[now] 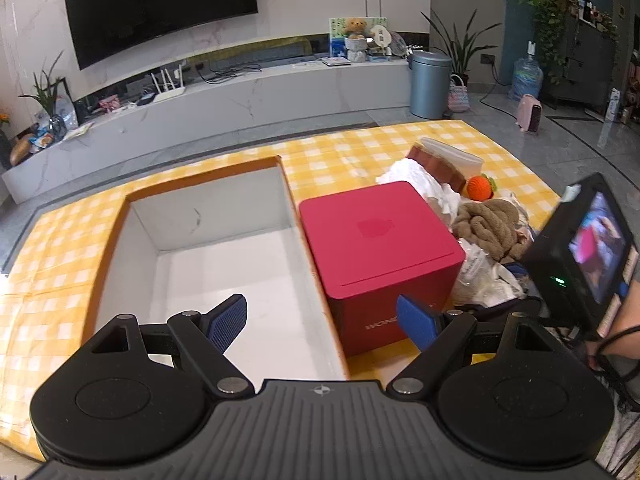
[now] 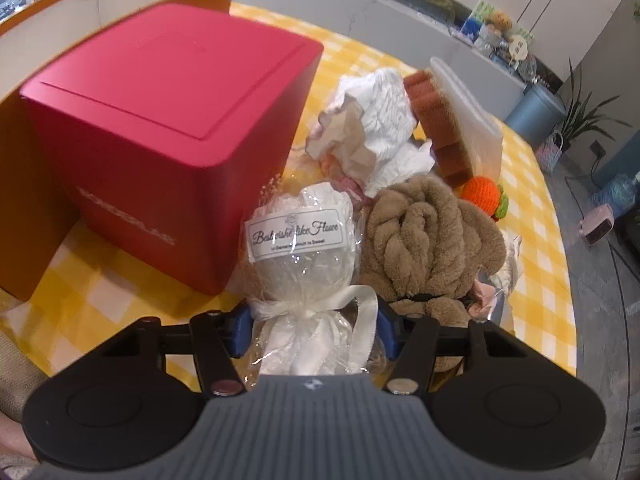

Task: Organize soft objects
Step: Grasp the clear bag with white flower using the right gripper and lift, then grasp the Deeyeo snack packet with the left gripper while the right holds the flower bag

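My left gripper (image 1: 322, 322) is open and empty over the near edge of an open orange box with white walls (image 1: 224, 216). A red box (image 1: 380, 248) stands right of it. My right gripper (image 2: 314, 330) is shut on a white cellophane-wrapped towel bundle (image 2: 304, 248) tied with a ribbon, next to the red box (image 2: 160, 120). Beside it lie a brown plush towel (image 2: 424, 232), white crumpled cloth (image 2: 376, 128), a brown sponge (image 2: 436, 120) and an orange crochet toy (image 2: 484, 192). The pile also shows in the left wrist view (image 1: 484, 228).
All stands on a yellow checked tablecloth (image 1: 340, 148). A clear plastic container (image 1: 456, 156) lies behind the sponge. The right gripper's body (image 1: 588, 248) is at the right edge. A TV bench (image 1: 240, 96), bin (image 1: 430, 84) and floor lie beyond.
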`<move>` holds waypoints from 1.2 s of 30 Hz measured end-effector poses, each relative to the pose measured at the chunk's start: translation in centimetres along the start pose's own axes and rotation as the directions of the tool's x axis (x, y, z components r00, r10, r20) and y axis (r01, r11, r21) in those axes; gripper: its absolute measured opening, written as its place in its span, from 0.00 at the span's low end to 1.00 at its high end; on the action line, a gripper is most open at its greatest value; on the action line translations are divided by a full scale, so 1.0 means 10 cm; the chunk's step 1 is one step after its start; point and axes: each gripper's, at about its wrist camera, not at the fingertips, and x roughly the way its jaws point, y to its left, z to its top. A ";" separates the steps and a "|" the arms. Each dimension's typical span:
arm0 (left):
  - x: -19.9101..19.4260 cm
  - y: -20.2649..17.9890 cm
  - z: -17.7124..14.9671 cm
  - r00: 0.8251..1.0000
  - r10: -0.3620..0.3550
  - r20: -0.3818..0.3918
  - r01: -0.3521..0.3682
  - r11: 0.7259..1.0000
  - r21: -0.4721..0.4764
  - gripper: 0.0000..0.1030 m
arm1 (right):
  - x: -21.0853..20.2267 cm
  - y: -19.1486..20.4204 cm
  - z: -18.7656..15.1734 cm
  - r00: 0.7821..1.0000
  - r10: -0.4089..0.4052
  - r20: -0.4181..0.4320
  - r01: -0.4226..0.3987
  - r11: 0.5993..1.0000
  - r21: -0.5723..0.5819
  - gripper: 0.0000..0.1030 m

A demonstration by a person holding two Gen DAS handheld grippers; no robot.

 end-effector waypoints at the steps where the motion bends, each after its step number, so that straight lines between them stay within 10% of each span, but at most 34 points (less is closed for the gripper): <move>1: -0.02 0.01 0.00 1.000 0.002 0.005 -0.002 1.000 -0.003 0.96 | -0.06 -0.01 -0.02 1.000 0.007 0.020 -0.007 1.000 0.011 0.56; 10: -0.05 -0.18 0.12 0.999 0.000 0.032 -0.002 0.999 0.049 0.96 | -1.01 -0.61 -0.64 0.945 -0.111 0.309 -0.043 0.891 0.451 0.56; 14: -0.01 -0.43 0.21 0.996 -0.075 0.039 0.072 0.994 0.086 0.96 | -1.09 -0.93 -0.91 0.920 -0.288 0.265 0.088 0.812 0.577 0.56; 22: 0.37 -1.15 0.40 0.968 -0.244 -0.049 0.249 0.949 0.192 0.96 | -1.17 -1.35 -1.33 0.904 -0.380 0.196 0.129 0.680 0.722 0.56; 31: 0.98 -1.99 0.35 0.912 -0.369 -0.182 0.401 0.894 0.200 0.96 | -1.19 -1.49 -1.55 0.896 -0.395 0.202 0.111 0.641 0.760 0.56; 36: 1.28 -2.21 0.20 0.927 -0.298 -0.227 0.343 0.920 0.193 0.96 | -1.20 -1.50 -1.63 0.901 -0.383 0.206 0.090 0.628 0.773 0.56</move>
